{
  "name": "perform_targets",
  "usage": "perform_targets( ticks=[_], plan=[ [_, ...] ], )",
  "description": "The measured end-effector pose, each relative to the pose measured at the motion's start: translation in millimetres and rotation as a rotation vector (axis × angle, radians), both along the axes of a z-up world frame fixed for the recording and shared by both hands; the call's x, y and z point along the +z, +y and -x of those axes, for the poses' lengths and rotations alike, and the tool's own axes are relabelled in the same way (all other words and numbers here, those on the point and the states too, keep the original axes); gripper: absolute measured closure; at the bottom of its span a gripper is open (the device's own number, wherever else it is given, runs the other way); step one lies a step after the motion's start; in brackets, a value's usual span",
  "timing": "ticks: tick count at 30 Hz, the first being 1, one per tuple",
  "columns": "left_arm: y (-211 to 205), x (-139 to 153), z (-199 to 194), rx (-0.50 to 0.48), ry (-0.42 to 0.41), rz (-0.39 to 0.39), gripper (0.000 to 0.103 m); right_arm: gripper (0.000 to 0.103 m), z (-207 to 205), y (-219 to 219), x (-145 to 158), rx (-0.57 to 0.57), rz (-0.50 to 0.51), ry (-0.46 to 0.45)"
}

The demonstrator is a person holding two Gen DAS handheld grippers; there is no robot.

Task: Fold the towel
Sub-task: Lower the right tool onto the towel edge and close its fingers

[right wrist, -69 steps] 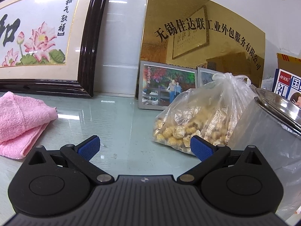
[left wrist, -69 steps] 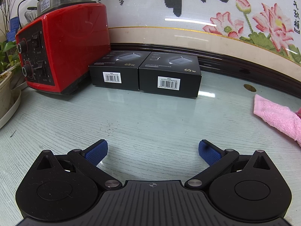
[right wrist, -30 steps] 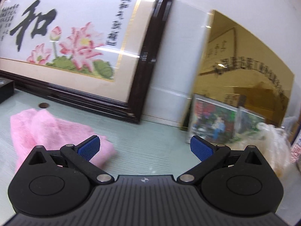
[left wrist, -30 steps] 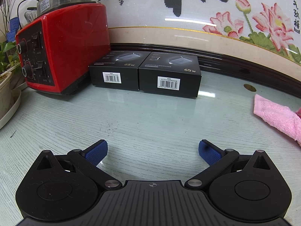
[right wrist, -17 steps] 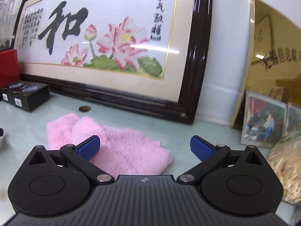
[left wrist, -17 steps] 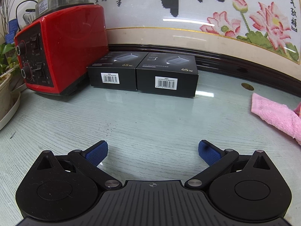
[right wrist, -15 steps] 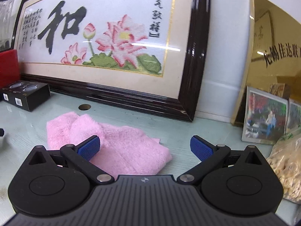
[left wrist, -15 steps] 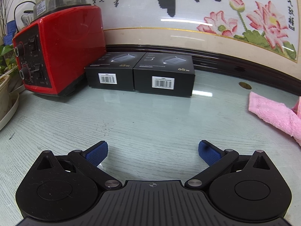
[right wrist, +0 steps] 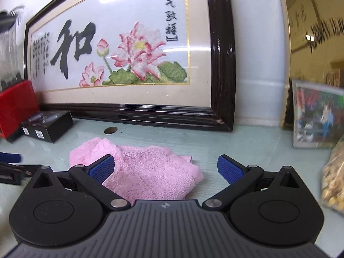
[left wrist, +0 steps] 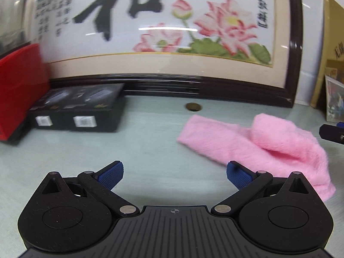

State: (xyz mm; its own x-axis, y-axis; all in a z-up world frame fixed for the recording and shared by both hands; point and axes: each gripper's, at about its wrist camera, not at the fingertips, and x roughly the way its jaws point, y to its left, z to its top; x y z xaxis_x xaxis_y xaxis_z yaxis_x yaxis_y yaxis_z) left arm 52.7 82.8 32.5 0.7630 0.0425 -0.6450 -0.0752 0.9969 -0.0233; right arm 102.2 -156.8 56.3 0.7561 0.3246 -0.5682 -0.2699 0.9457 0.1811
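A pink towel lies crumpled and partly folded on the pale green table. In the left wrist view it is ahead and to the right. My left gripper is open and empty, its right fingertip at the towel's near edge. In the right wrist view the towel lies just ahead, left of centre. My right gripper is open and empty, with its left finger over the towel. The right gripper's tip shows at the right edge of the left wrist view; the left gripper shows at the left of the right wrist view.
A framed lotus embroidery leans against the wall behind the towel. Two black boxes and a red appliance stand at the left. A photo frame and a bag of snacks are at the right. A round hole is in the table.
Both grippers have swung toward the towel: the left one turned right so the towel now lies close ahead, and the right one moved closer over it. Both stayed open.
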Motion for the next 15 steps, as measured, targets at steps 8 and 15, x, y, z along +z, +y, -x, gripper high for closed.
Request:
perform_targets(
  ticks=[8,15],
  plan=[
    [-21,-18,-46,-0.083,0.093,0.094,0.0,0.001,-9,-12,-2,0.061,-0.081,0.021],
    [-24,-29,-43,-0.132,0.098,0.079,0.0,0.005,-41,8,-10,0.126,-0.119,0.111]
  ],
)
